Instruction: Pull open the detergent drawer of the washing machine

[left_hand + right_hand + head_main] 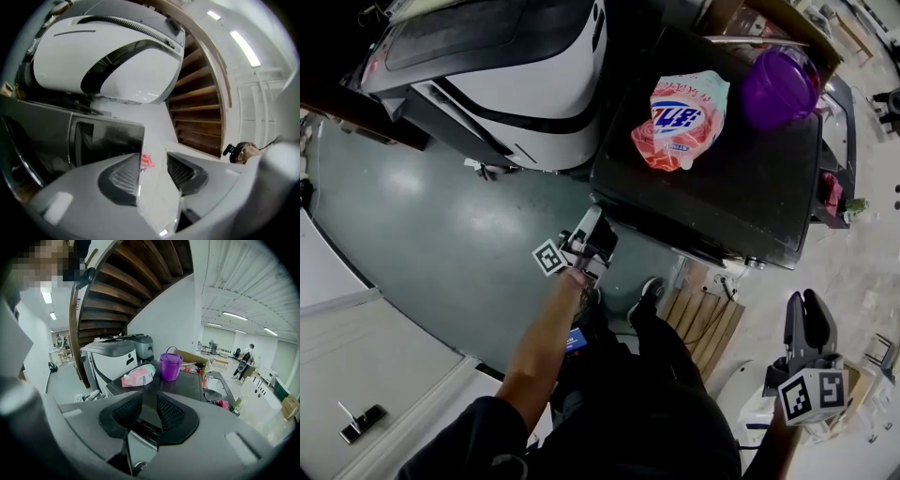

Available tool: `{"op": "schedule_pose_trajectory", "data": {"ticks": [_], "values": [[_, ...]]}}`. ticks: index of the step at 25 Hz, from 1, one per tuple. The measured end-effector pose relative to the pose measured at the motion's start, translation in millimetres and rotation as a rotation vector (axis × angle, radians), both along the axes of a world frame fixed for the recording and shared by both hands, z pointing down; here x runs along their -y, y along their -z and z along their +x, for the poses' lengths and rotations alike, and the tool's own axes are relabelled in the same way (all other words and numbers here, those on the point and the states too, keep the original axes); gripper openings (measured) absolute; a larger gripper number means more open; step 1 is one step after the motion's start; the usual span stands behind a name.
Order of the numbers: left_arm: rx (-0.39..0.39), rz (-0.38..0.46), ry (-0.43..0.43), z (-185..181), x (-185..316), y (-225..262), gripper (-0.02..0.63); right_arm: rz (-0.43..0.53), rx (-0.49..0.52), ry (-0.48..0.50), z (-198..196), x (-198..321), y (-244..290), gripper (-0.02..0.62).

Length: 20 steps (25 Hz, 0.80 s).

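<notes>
The black washing machine [712,178] stands at the upper right of the head view. My left gripper [591,239] is up against its front top-left corner. In the left gripper view the jaws [153,166] stand close together with only white wall showing in the slit. A dark glossy front panel [103,138] of the machine sits just behind the left finger [124,176], and I cannot tell whether they touch. My right gripper [811,309] hangs low at the right, away from the machine, with its fingers together and nothing in them [146,411].
A pink detergent bag [682,117] and a purple bucket [778,86] rest on the machine's top. A white-and-black machine [506,66] stands to the left. A wooden pallet [708,323] lies by my feet. A wooden staircase [197,103] rises behind.
</notes>
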State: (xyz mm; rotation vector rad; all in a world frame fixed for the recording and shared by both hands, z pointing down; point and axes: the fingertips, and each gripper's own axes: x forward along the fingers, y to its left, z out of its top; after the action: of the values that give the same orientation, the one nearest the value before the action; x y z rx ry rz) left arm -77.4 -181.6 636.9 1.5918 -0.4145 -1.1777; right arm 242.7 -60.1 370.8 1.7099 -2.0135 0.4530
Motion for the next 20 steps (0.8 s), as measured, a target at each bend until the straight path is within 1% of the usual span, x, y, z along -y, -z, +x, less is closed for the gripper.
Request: {"op": "schedule_pose_trajectory", "data": {"ticks": [1, 3, 5, 7, 9, 13, 20], "values": [[0.037, -0.010, -0.037, 6, -2, -3, 0.238, 0.000, 0.005, 0.003, -3, -1, 0, 0.095], [0.136, -0.071, -0.108, 16, -10, -25, 0.262, 0.003, 0.011, 0.016, -12, -2, 3, 0.095], [0.206, -0.138, -0.129, 17, -15, -50, 0.306, 0.007, 0.015, 0.024, -17, -2, 6, 0.095], [0.239, -0.172, -0.121, 14, -15, -64, 0.338, 0.006, 0.015, 0.023, -18, -4, 5, 0.095], [0.241, -0.173, -0.100, 12, -14, -69, 0.347, -0.004, 0.015, 0.013, -13, -7, 1, 0.095], [0.210, -0.167, -0.061, 11, -6, -72, 0.347, -0.023, 0.014, -0.008, -1, -14, -7, 0.095], [0.215, -0.148, -0.047, 26, 17, -72, 0.348, -0.037, 0.023, -0.024, 17, -14, -14, 0.095]]}}
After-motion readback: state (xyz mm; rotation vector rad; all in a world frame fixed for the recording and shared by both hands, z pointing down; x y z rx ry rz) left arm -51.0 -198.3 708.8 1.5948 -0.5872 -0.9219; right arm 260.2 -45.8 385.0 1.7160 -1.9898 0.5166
